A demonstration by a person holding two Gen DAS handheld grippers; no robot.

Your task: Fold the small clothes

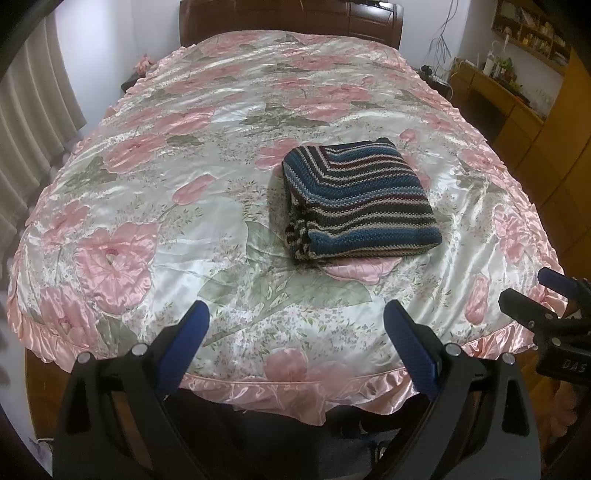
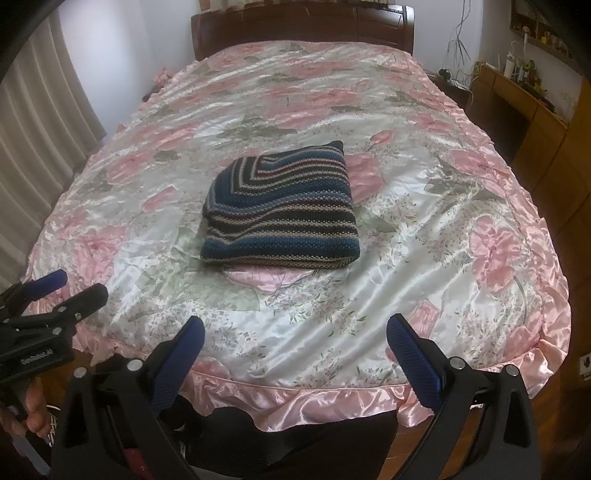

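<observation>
A striped knitted garment point(image 1: 356, 201) in blue, black and beige lies folded into a thick rectangle on the bed, right of centre in the left wrist view and near the middle in the right wrist view point(image 2: 282, 216). My left gripper point(image 1: 297, 312) hovers open over the foot of the bed, well short of the garment, with nothing between its blue pads. My right gripper point(image 2: 295, 326) is likewise open and empty, held back near the bed's ruffled edge. Each gripper also shows at the edge of the other's view: right gripper point(image 1: 532, 288), left gripper point(image 2: 79, 282).
The pink floral satin bedspread point(image 1: 155, 192) covers the whole bed, with a dark wooden headboard point(image 2: 303, 29) at the far end. Curtains point(image 1: 33, 110) hang at the left. A wooden desk and shelves point(image 1: 517, 92) stand at the right. A hand point(image 2: 35, 417) holds the left gripper's handle.
</observation>
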